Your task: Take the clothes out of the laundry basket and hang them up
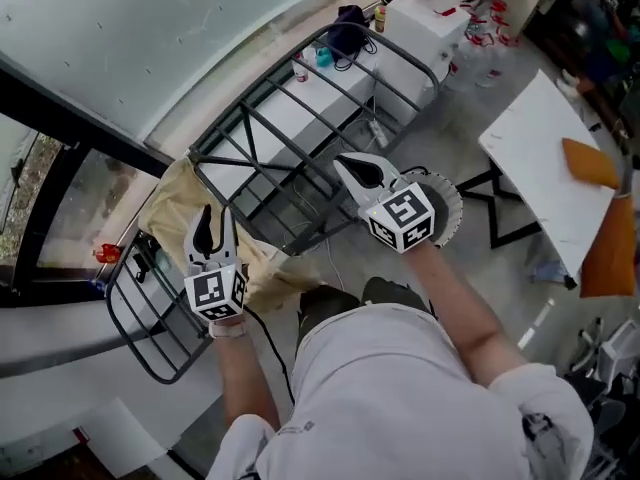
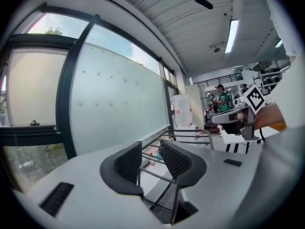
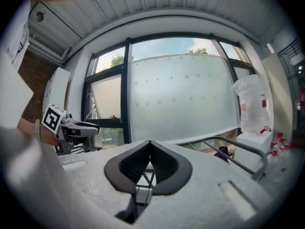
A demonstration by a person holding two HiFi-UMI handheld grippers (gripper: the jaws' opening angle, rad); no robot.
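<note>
Frosted window glazing in dark frames is seen along the far side of a grey floor, and a dark metal drying rack is stood just beside it. The rack's bars are also seen in the left gripper view and the right gripper view. A tan cloth is draped at the rack's left end, between the main frame and a lowered side wing, on the edge nearest the window. A dark blue item is seen at the rack's far end, near a white box.

The left hand-held gripper is held over the tan cloth at the rack's near-left corner. Its jaws are kept apart, with nothing pressed between the pads; only rack bars are seen beyond the gap. The right hand-held gripper is held over the rack's near edge, well apart from the left one. Its jaws are brought fully together, and nothing is caught between them.

A round grey object with a notched rim is partly covered by the right hand-held gripper; what it is cannot be told. A white bench is set to the right, with an orange item laid on its far corner.
</note>
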